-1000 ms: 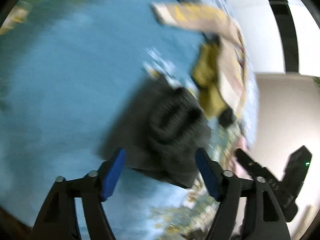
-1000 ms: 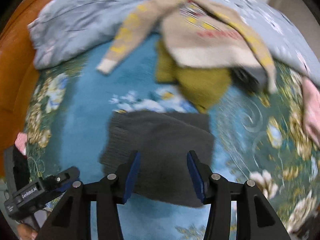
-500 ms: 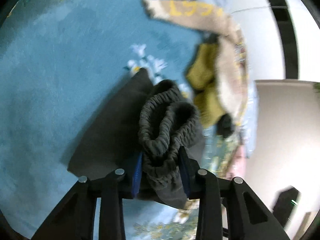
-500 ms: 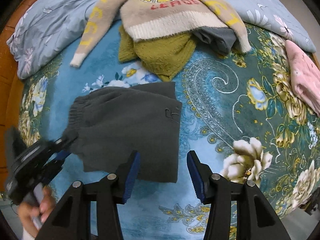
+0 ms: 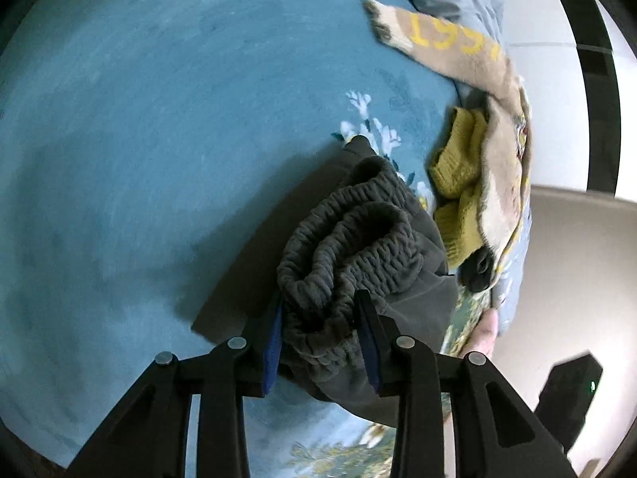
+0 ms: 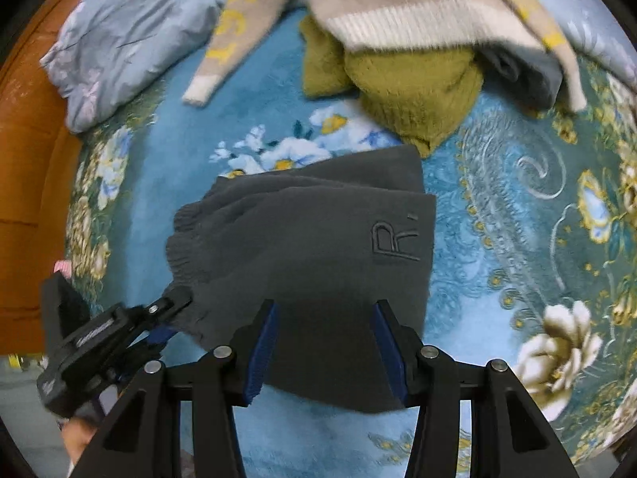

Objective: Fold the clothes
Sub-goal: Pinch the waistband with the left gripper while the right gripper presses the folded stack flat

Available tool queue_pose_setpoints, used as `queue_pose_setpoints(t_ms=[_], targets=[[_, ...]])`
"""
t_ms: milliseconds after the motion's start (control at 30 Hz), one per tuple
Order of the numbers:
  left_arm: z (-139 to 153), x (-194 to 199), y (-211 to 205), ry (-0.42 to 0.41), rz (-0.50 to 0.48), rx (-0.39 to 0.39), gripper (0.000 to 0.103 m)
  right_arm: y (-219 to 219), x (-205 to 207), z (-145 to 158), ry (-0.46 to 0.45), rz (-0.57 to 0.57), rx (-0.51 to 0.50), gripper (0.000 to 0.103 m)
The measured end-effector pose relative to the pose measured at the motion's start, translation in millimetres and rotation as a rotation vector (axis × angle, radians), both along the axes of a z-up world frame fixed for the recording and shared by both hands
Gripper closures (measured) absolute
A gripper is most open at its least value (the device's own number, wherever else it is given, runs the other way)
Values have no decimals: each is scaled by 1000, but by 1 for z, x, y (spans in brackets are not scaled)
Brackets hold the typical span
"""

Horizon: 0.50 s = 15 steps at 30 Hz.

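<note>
Dark grey pants [image 6: 318, 239] with an embossed "R" lie folded on the blue floral blanket [image 6: 497, 219]. My left gripper [image 5: 320, 314] is shut on the bunched elastic waistband [image 5: 350, 235], pinched between its blue pads. In the right wrist view the left gripper [image 6: 175, 302] holds the waistband corner at the pants' left side. My right gripper [image 6: 324, 338] is open and hovers low over the near edge of the pants, with the fabric lying beneath its fingers.
A beige sweater [image 6: 418, 4] with yellow lettering lies over an olive knit garment [image 6: 410, 91] just beyond the pants. A pale blue quilt [image 6: 119, 40] is bunched at the back left beside the orange wooden bed frame [image 6: 28, 179]. A hand [image 5: 483, 330] shows at the right.
My left gripper closed on the waistband and still holds it, slightly lifted. The right gripper has come down closer to the near edge of the pants.
</note>
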State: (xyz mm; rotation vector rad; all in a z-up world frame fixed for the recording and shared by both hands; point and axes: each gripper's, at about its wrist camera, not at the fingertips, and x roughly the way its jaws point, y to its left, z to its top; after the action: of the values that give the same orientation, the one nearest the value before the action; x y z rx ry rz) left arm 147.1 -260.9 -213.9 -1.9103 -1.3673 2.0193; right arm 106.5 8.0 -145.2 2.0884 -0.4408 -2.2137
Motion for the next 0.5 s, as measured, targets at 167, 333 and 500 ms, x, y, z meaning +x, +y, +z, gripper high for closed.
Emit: queue_pose_setpoints(t_ms=[167,333,500], targets=[[-18,-6,-4,-20,-31,-12,63,5,-12,-44,-85,-54,-8,51],[-12,-3,-3,-16,-76,-16,60,7,-10,-44,-86,-76,-15,49],[32,12,-14,46,-125,-137,60,9,-7,-43,-86,-98,-23,49]])
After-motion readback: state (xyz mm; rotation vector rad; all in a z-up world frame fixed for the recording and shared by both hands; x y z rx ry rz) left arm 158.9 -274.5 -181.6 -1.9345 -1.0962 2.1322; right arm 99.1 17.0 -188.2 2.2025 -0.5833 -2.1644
